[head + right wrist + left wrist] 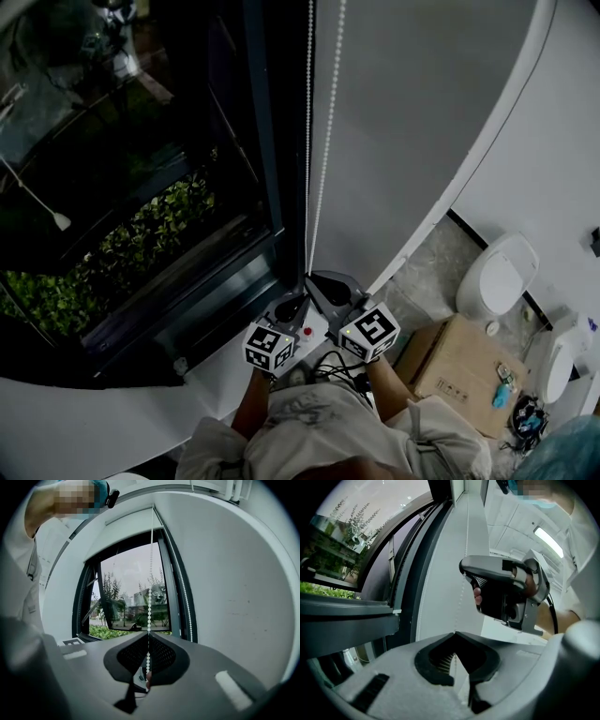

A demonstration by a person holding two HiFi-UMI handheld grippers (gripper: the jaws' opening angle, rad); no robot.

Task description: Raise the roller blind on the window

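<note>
Looking steeply down from the person's head: a dark window (pixel 141 187) with greenery (pixel 159 225) outside sits to the left, and a pale wall (pixel 412 112) to the right; a white bead chain (pixel 309 141) hangs down beside the window frame (pixel 281 141) to two hand-held grippers close together at the sill.

The left gripper (pixel 453 634) has its jaws pressed together, pinching the bead chain between the pads; the right gripper (pixel 149 634) is likewise clamped on the chain, which runs straight up from its jaws to the top of the window. Both seem to grip the same strand, right just above left; a second strand (pixel 186 597) hangs free along the frame, probably left alone so the loop can run.

Both tools point roughly level, so their jaws cross the hanging chain squarely; the tight pinch likely keeps the small beads from slipping through. They grip low, near the bottom of the loop, which suggests a downward pull close to its end; a fresh grip higher up would probably be needed to go on.

The roller blind (pixel 133 520) seems to be the pale band above the glass in the right gripper view, with most of the pane uncovered; whether it is fully raised cannot be told.
</note>
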